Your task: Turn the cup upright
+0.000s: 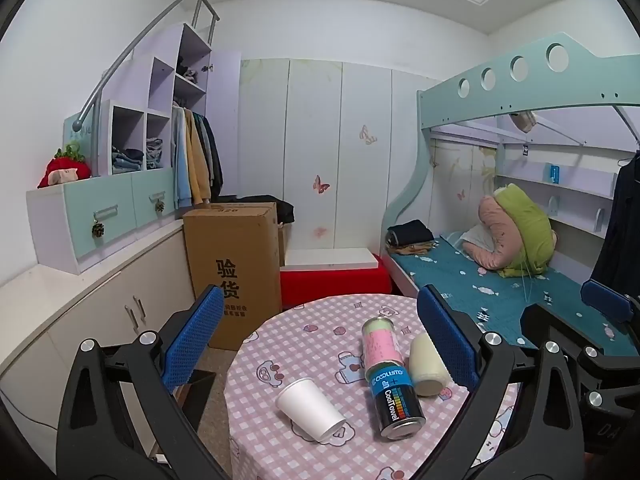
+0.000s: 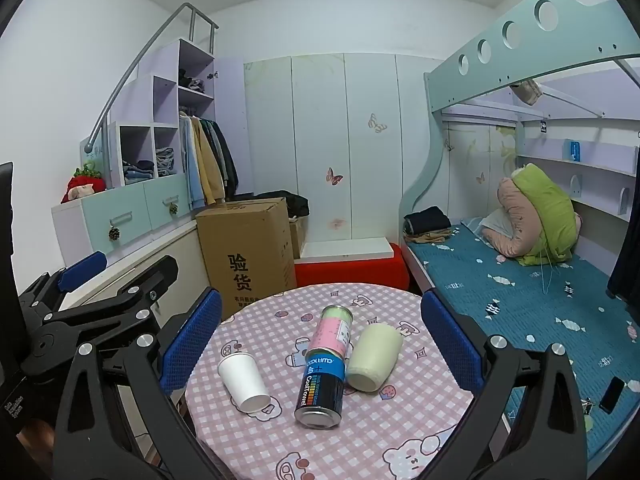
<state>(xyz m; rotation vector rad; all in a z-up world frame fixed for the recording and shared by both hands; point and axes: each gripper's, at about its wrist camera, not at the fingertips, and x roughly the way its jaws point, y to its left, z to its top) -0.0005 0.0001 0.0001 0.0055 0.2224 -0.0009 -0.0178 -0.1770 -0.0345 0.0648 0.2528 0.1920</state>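
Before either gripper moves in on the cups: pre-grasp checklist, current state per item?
1. Left gripper open: ok, holds nothing.
2. Right gripper open: ok, holds nothing.
3. White paper cup upright: not ok, on its side, mouth pointing away from the cameras.
4. Cream cup upright: not ok, also on its side.
5. Paper cup free of neighbours: ok, gap to the CoolTowel can.
6. Cream cup free of neighbours: cannot tell, it lies close beside the can.
7. Tablecloth flat under the cups: ok.

The black-and-blue cylindrical can [image 2: 320,390] near the table's middle read "CoolTowel" (mirrored brand above); the brown cardboard box [image 2: 248,248] bore "验货".
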